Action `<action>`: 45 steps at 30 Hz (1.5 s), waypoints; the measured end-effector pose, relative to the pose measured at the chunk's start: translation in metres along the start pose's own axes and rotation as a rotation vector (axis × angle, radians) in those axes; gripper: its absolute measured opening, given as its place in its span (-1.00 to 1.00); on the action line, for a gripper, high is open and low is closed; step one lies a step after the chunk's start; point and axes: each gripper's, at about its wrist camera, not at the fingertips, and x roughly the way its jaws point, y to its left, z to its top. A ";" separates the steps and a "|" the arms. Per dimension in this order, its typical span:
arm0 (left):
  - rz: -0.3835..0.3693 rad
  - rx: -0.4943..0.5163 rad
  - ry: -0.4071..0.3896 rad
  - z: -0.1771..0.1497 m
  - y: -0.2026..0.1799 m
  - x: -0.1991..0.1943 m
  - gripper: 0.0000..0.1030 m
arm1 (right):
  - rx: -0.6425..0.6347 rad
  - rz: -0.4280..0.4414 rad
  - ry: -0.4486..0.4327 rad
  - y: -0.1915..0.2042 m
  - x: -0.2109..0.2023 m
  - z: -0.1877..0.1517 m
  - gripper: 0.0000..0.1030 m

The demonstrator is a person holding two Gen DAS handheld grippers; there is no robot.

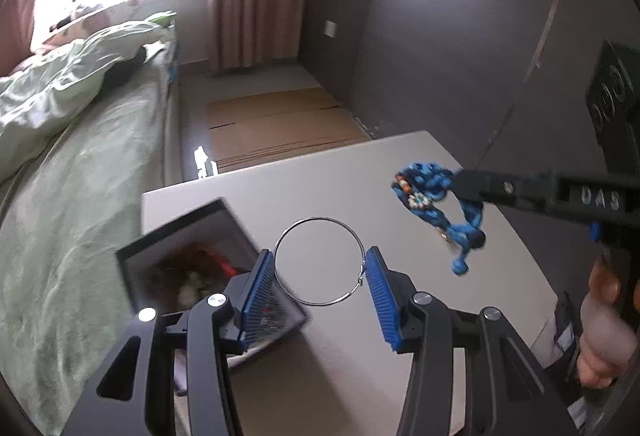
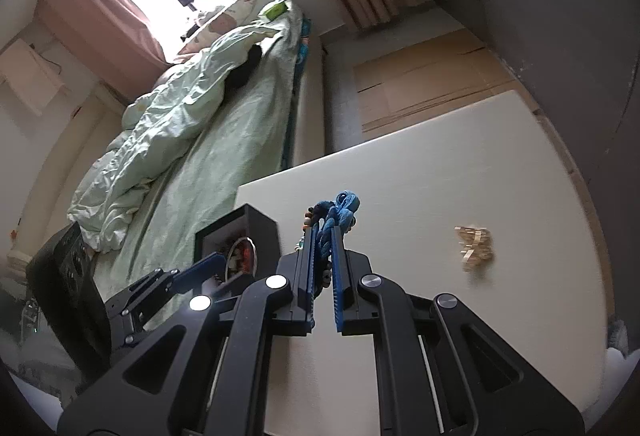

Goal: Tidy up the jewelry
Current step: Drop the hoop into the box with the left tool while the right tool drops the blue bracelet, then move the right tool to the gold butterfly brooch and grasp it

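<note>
Jewelry is split between both hands: the left gripper (image 1: 320, 276) pinches a thin silver hoop (image 1: 319, 262) just beside the black box (image 1: 176, 236), while the right gripper (image 2: 323, 264) clamps a blue beaded cord (image 1: 436, 203) (gold pieces (image 2: 474, 246) lie on the bench (image 2: 440, 163)).

The bench (image 2: 420, 171) is mostly bare across its far and middle stretch, so passage there is open. On its left edge stands the black box (image 1: 176, 236), walled and open-topped, partly under the left hand-held gripper (image 1: 320, 276), which spans a silver hoop (image 1: 320, 262). The right hand-held gripper (image 2: 322, 264), clamped on a blue braided piece (image 1: 440, 203), hangs over the right part. A small gold heap (image 2: 474, 248) lies well right of the box. The bed (image 1: 80, 175) borders the left.
</note>
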 end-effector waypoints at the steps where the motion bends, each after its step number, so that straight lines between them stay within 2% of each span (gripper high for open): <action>1: 0.008 -0.017 0.001 0.002 0.008 -0.002 -0.12 | -0.003 0.004 0.000 0.003 0.002 0.000 -0.83; 8: 0.050 -0.112 0.007 0.005 0.046 -0.010 -0.09 | -0.021 0.048 -0.001 0.028 0.018 -0.002 -0.83; 9: 0.053 -0.122 0.008 0.006 0.049 -0.011 -0.01 | -0.022 0.053 -0.001 0.030 0.019 -0.002 -0.83; 10: 0.057 -0.135 0.006 0.007 0.054 -0.013 0.24 | -0.024 0.064 -0.001 0.034 0.022 -0.003 -0.83; 12: 0.066 -0.153 -0.022 0.008 0.059 -0.021 0.50 | -0.027 0.091 0.002 0.041 0.028 -0.005 -0.83; 13: 0.069 -0.161 -0.037 0.009 0.063 -0.025 0.56 | -0.028 0.100 0.003 0.044 0.030 -0.005 -0.83; 18: 0.073 -0.231 -0.067 0.015 0.086 -0.040 0.59 | -0.029 0.150 0.016 0.060 0.048 -0.008 -0.83; 25: 0.096 -0.290 -0.109 0.018 0.111 -0.060 0.81 | -0.040 0.235 0.033 0.082 0.067 -0.012 -0.82; 27: 0.104 -0.301 -0.119 0.017 0.115 -0.065 0.84 | -0.069 0.237 0.065 0.091 0.074 -0.013 -0.64; 28: 0.107 -0.304 -0.121 0.018 0.117 -0.066 0.84 | -0.078 0.230 0.088 0.093 0.077 -0.012 -0.09; 29: 0.108 -0.309 -0.121 0.018 0.118 -0.067 0.84 | -0.076 0.217 0.088 0.092 0.077 -0.013 0.35; 31: 0.102 -0.329 -0.124 0.017 0.123 -0.070 0.84 | -0.049 0.163 0.040 0.082 0.068 -0.011 0.68; 34: 0.109 -0.323 -0.117 0.017 0.121 -0.069 0.84 | -0.007 0.151 0.022 0.065 0.055 -0.007 0.69; 45: 0.083 -0.281 -0.095 0.022 0.091 -0.051 0.84 | 0.021 -0.011 -0.010 0.008 0.016 -0.001 0.69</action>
